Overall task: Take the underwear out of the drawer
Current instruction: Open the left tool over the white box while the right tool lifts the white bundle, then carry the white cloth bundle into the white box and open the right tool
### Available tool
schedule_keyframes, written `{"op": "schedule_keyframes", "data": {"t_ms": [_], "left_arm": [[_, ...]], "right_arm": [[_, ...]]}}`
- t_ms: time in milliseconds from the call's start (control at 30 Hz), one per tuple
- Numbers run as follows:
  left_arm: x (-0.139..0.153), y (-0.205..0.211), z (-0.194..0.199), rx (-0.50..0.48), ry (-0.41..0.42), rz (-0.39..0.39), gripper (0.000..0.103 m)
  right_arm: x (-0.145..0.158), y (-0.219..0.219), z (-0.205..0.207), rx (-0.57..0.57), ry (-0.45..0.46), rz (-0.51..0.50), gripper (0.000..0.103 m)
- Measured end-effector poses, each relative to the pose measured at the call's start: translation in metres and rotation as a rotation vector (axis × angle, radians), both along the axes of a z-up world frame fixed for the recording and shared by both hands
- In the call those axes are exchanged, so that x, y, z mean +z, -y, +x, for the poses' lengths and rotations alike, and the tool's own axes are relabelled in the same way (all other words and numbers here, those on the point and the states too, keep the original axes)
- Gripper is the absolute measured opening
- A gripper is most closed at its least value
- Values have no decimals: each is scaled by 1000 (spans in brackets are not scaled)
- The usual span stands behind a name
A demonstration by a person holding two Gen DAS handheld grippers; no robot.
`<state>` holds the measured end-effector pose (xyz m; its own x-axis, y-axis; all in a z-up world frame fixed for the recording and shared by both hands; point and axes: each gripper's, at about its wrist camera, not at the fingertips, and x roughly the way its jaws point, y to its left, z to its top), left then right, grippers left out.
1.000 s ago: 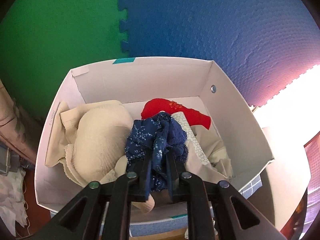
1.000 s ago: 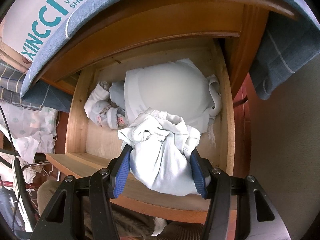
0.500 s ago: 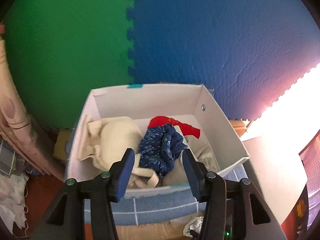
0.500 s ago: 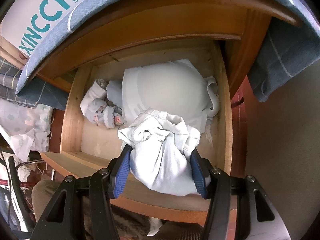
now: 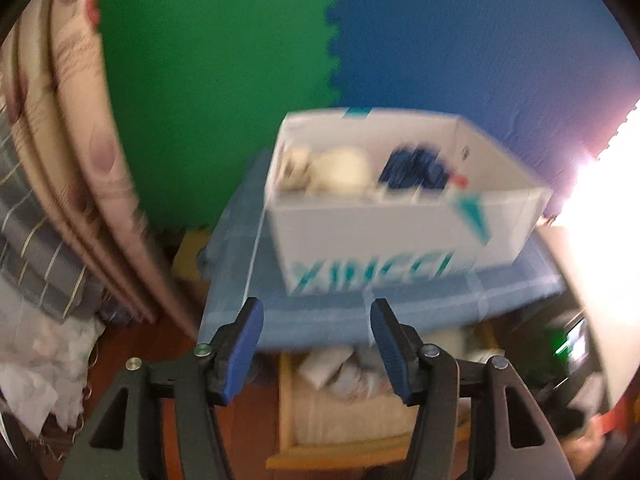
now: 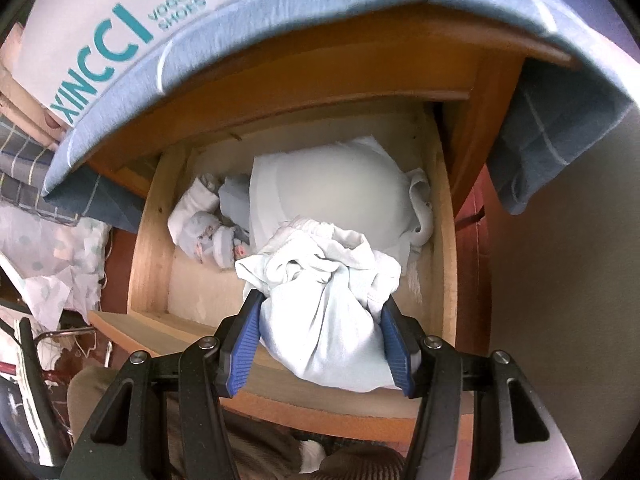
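underwear [image 6: 328, 320]: pale blue, plain
drawer [image 6: 148, 248]: light wood
shoebox [image 5: 400, 236]: white, teal lettering
cloth [image 5: 320, 312]: blue, pale checks

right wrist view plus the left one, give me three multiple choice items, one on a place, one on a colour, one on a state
1. Where does the shoe box stand?
A. on the blue cloth above the drawer
B. inside the drawer
C. on the floor

2. What colour is the bundle in the right gripper?
A. red
B. pale blue-white
C. black

3. What state is the left gripper in?
A. shut on a sock
B. shut on the box rim
C. open, holding nothing

Key:
1 A, the box sits on the blue cloth over the cabinet top.
2 B, the cloth between the right jaws is pale blue-white.
3 C, the left jaws stand apart with only background between them.
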<state>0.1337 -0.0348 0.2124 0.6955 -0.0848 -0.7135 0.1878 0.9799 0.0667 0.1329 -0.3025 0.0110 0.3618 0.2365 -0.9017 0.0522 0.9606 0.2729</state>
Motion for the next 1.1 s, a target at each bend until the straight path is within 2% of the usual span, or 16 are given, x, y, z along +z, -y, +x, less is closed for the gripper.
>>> {"op": "schedule_keyframes", "data": {"t_ms": [200, 433, 700, 800, 900, 1100], "left_arm": [[-67, -16, -20, 58, -71, 58, 57], [-116, -15, -31, 80, -130, 62, 57], [-144, -18, -38, 111, -158, 55, 57], [-151, -24, -35, 131, -199, 23, 57], [-154, -33, -33, 155, -209, -15, 57], [-163, -42, -32, 189, -241, -56, 57]], "right_arm": [[19, -3, -3, 3, 25, -22, 53], [64, -16, -11, 64, 85, -56, 53], [124, -27, -24, 130, 170, -76, 53], [151, -28, -24, 131, 217, -70, 53], [182, -26, -19, 126, 266, -45, 53], [241, -27, 8, 115, 372, -72, 53]]}}
